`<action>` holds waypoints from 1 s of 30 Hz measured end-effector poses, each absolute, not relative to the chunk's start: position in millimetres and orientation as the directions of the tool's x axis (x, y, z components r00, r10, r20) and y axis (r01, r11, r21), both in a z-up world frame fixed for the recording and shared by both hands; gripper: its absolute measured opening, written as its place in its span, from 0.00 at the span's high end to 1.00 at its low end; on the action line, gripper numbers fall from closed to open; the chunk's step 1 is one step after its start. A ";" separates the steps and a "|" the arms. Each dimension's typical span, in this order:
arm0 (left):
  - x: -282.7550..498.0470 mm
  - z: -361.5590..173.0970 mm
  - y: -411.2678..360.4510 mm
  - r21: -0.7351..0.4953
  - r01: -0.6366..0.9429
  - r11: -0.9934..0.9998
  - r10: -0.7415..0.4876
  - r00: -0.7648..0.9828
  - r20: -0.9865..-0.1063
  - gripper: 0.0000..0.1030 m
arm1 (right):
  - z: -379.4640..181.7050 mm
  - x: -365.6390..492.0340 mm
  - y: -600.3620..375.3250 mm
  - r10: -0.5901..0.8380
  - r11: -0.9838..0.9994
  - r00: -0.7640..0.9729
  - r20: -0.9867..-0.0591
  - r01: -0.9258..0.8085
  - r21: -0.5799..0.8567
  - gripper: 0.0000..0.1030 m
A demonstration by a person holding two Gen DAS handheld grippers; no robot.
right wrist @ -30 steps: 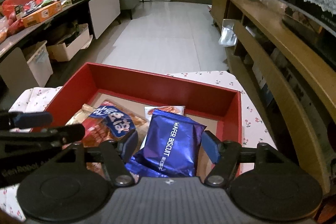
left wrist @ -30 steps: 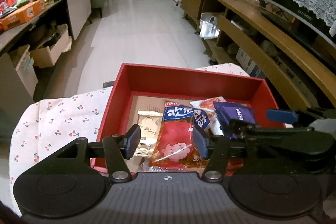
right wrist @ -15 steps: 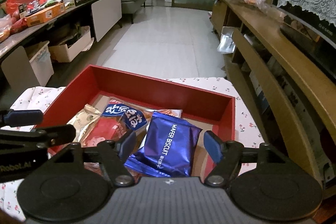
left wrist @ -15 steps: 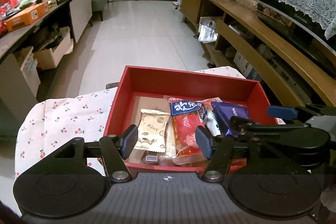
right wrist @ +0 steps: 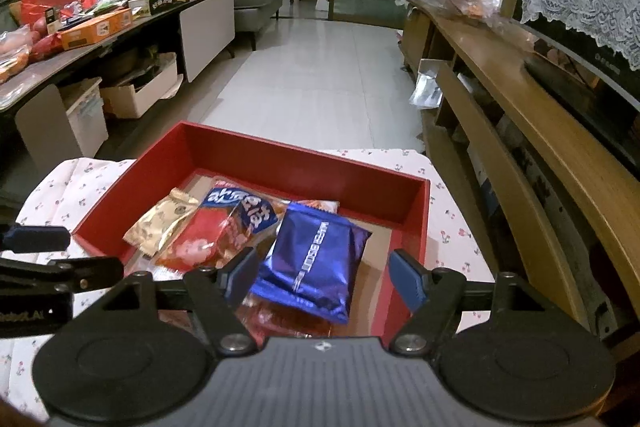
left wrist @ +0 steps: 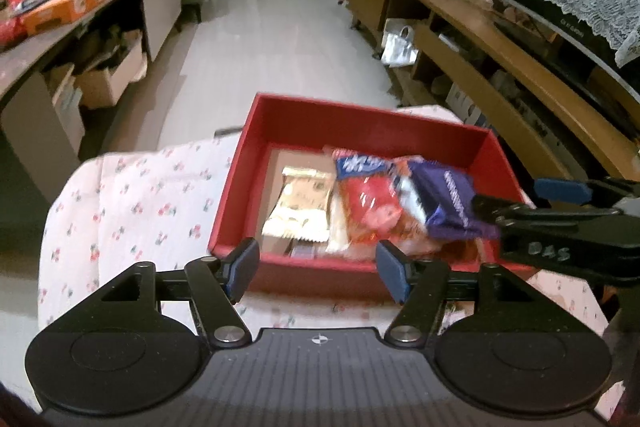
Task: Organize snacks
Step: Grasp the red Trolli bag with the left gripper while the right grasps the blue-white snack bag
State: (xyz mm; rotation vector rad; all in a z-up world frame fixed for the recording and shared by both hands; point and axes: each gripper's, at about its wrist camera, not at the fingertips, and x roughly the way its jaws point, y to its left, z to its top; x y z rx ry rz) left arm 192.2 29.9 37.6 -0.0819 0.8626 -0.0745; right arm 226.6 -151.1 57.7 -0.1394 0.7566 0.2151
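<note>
A red box [left wrist: 360,115] [right wrist: 304,163] stands on a cherry-print cloth [left wrist: 140,195]. In it lie a gold packet [left wrist: 300,203] [right wrist: 160,223], a red packet with a blue label [left wrist: 368,203] [right wrist: 216,235] and a blue wafer biscuit packet [left wrist: 448,203] [right wrist: 316,259]. My left gripper [left wrist: 318,269] hovers at the box's near wall, its jaws opening, with nothing held between them. My right gripper [right wrist: 326,277] is open over the near right part of the box. The blue packet lies loose beyond its fingers, untouched.
A long wooden shelf unit [left wrist: 500,59] [right wrist: 520,107] runs along the right. On the left a cluttered counter [left wrist: 60,7] has a cardboard box [left wrist: 108,83] under it. Pale tiled floor [left wrist: 272,39] stretches beyond the table's far edge.
Both grippers have drawn back from the box and their jaws stand wider. The left fingertips, earlier over the packets, are now at the near wall. The packets stay in the box.
</note>
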 end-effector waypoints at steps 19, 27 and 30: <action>176.4 -16.2 25.3 -0.117 0.343 0.932 -0.266 0.427 -0.864 0.25 | 34.0 163.7 -170.3 0.225 0.954 0.549 -0.805 -0.293 0.067 0.15; 142.5 -22.1 29.4 -0.105 0.377 0.920 -0.252 0.364 -0.897 0.23 | 30.6 158.0 -176.4 0.225 0.952 0.519 -0.824 -0.296 0.074 0.14; 127.8 -24.2 20.1 -0.036 0.402 0.915 -0.200 0.375 -0.905 0.22 | 29.3 152.3 -179.7 0.225 0.950 0.514 -0.828 -0.306 0.069 0.14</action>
